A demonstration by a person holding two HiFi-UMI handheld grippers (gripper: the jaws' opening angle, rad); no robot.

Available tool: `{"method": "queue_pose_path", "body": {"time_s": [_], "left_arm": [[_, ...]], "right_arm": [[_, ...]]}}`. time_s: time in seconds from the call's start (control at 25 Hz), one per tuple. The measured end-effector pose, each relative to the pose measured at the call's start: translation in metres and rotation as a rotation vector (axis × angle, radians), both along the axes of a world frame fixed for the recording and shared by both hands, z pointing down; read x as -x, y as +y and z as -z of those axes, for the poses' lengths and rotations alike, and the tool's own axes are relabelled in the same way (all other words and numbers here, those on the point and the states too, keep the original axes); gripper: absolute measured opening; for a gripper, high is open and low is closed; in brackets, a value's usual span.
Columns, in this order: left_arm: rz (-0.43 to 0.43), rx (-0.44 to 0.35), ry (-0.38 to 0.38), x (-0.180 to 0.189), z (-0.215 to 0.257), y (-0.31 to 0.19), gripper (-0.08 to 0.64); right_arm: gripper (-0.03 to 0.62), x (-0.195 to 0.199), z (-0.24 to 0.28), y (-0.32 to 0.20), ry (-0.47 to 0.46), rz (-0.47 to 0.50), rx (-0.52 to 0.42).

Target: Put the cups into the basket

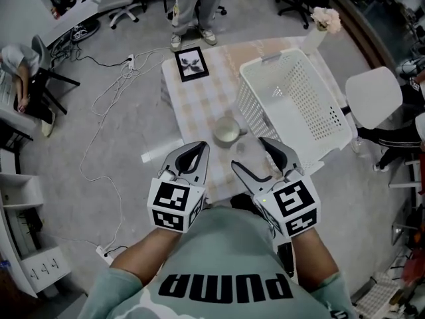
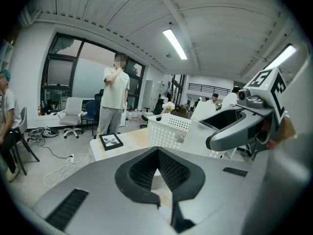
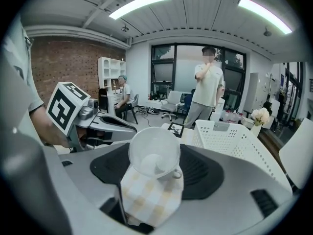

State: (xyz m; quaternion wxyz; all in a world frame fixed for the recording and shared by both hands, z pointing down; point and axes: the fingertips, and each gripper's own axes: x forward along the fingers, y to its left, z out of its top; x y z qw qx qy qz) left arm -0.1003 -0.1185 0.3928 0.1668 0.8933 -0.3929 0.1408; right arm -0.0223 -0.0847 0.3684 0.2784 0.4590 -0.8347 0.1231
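Right gripper (image 1: 251, 153) jaws apart, cup (image 1: 227, 131) untouched, left gripper (image 1: 199, 146) closed

Your tabletop (image 1: 199, 105) wears a cream-and-tan checked cloth. The cup (image 1: 226, 130) is milky white. The basket (image 1: 255, 111) is white, dotted with rows of small holes, and the picture frame (image 1: 191, 64) is black. The left tongs (image 1: 199, 146) and the right tongs (image 1: 249, 152) are grey with black pads and black-and-white square markers.
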Motion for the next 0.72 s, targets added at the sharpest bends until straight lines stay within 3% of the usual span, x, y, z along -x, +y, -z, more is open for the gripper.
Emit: {"method": "queue_pose_path", "body": {"time_s": [0.4, 0.72], "left_arm": [[-0.004, -0.031, 0.009, -0.052, 0.033, -0.028, 0.002], [0.006, -0.045, -0.014, -0.097, 0.042, -0.054, 0.002]], "right_arm": [[0.324, -0.070, 0.031, -0.043, -0.001, -0.029, -0.058], [0.324, -0.133, 0.033, -0.096, 0.060, -0.045, -0.090]]}}
